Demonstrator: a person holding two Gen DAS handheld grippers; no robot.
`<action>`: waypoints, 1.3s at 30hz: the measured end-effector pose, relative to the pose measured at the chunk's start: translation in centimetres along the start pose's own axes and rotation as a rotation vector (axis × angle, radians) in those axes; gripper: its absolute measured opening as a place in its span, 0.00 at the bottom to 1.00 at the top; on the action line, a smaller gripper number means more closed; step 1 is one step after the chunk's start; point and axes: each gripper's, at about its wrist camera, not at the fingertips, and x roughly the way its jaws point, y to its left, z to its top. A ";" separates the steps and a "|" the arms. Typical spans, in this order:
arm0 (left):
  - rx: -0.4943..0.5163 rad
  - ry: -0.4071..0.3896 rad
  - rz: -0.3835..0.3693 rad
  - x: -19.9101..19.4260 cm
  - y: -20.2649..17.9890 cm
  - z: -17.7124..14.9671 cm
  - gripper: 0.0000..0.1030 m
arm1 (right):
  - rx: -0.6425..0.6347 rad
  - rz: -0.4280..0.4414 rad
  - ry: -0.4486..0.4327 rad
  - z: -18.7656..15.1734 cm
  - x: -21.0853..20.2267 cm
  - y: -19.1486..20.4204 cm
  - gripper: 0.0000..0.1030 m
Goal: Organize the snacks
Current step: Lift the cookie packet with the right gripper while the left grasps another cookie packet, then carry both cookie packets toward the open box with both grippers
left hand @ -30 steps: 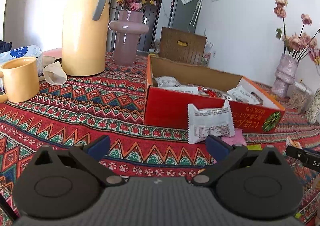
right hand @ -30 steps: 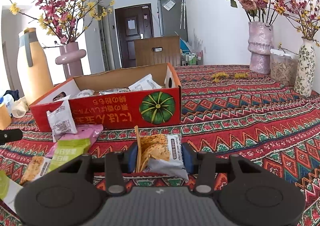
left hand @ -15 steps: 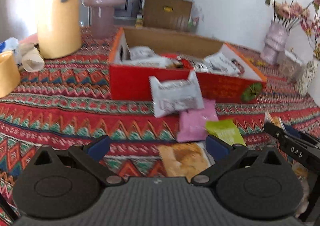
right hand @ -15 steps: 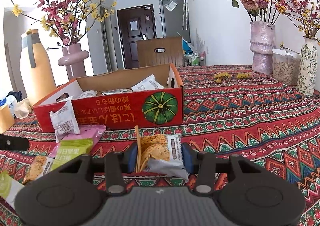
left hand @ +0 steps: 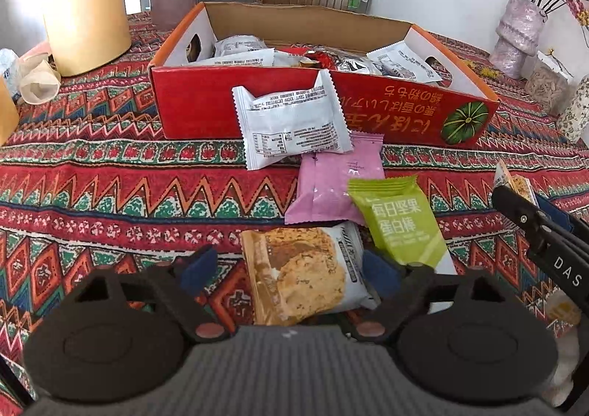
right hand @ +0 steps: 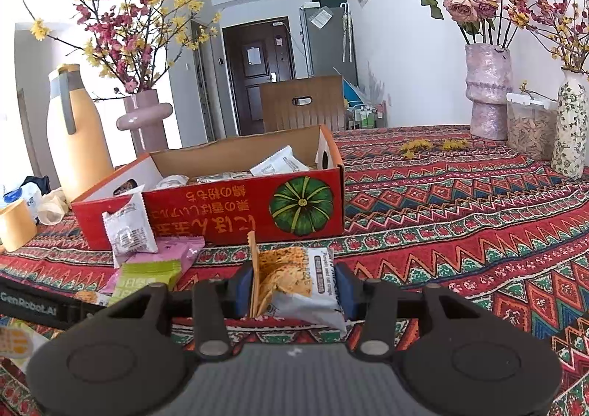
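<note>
Left gripper (left hand: 289, 268) lowered, jaws closing, box (left hand: 198, 110) holds packets (left hand: 239, 46)

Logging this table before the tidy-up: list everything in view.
box: one, red, mid-table, snacks inside
white packet: one, leaning on box front
pink packet: one, under white packet
green packet: one, overlapping pink
cookie packet: one, between left jaws, not pinched
second cookie packet: one, clamped
jug: one, yellow, far left
vases: three, with flowers
left gripper: jaws have just been closing
right gripper: shut
</note>
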 end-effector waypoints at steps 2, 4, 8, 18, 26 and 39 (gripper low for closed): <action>0.012 -0.010 0.007 -0.2 -0.2 -0.1 0.62 | 0.000 0.005 -0.004 0.0 -0.1 0.0 0.44; 0.022 -0.025 0.009 -0.5 -0.3 -0.2 0.51 | 0.001 0.009 -0.007 0.0 -0.1 0.0 0.44; 0.031 -0.052 0.014 -0.9 -0.1 -0.4 0.43 | 0.002 0.012 -0.011 -0.1 -0.2 -0.1 0.44; 0.026 -0.101 0.026 -2.2 0.7 -0.4 0.37 | -0.002 0.007 -0.012 -0.1 -0.2 0.0 0.44; 0.028 -0.148 0.019 -3.4 1.3 -0.2 0.33 | -0.023 -0.009 -0.028 -0.1 -0.5 0.4 0.44; 0.038 -0.288 0.005 -6.2 1.7 2.3 0.32 | -0.065 0.005 -0.081 2.1 -1.6 2.0 0.44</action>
